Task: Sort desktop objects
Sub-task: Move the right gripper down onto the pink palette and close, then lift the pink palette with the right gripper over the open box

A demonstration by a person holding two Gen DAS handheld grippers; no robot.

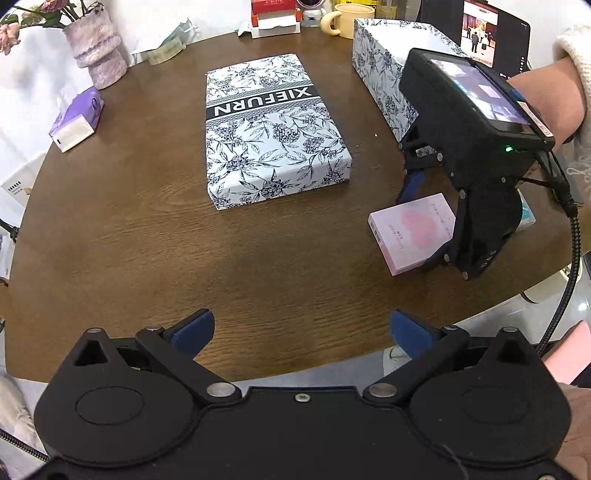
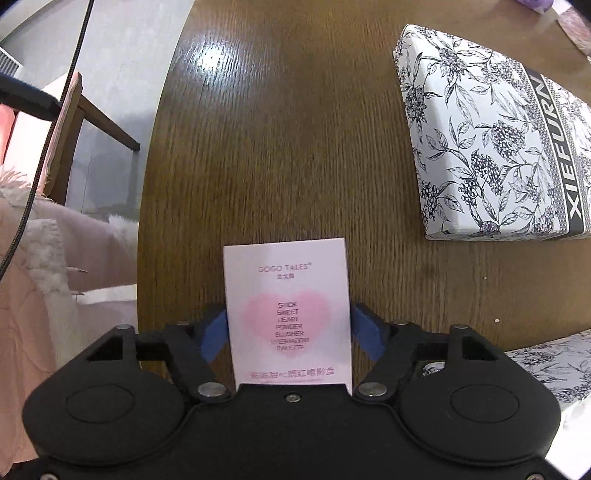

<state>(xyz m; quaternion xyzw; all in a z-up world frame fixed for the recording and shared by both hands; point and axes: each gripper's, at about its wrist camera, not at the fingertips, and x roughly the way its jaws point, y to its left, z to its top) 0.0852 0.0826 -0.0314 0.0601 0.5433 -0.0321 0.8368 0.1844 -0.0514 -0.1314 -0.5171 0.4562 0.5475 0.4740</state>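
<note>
A small pink cosmetics box [image 2: 288, 314] with a heart print sits between the blue pads [image 2: 214, 334] of my right gripper [image 2: 289, 332], which is shut on its two long sides. In the left wrist view the same pink box [image 1: 410, 230] is at the table's right side, held by the right gripper [image 1: 417, 229]. I cannot tell whether it rests on the wood or is lifted. My left gripper [image 1: 303, 328] stands open over the table's near edge with nothing between its fingers. A floral box [image 1: 273, 129] marked XIEFURN lies in the table's middle.
A second floral box [image 1: 380, 62] stands open at the back right. A purple tissue pack [image 1: 77, 118] and a vase [image 1: 96, 48] are at the left, a yellow mug [image 1: 347, 18] at the back. A chair [image 2: 74, 129] stands beyond the round table's edge [image 2: 147, 184].
</note>
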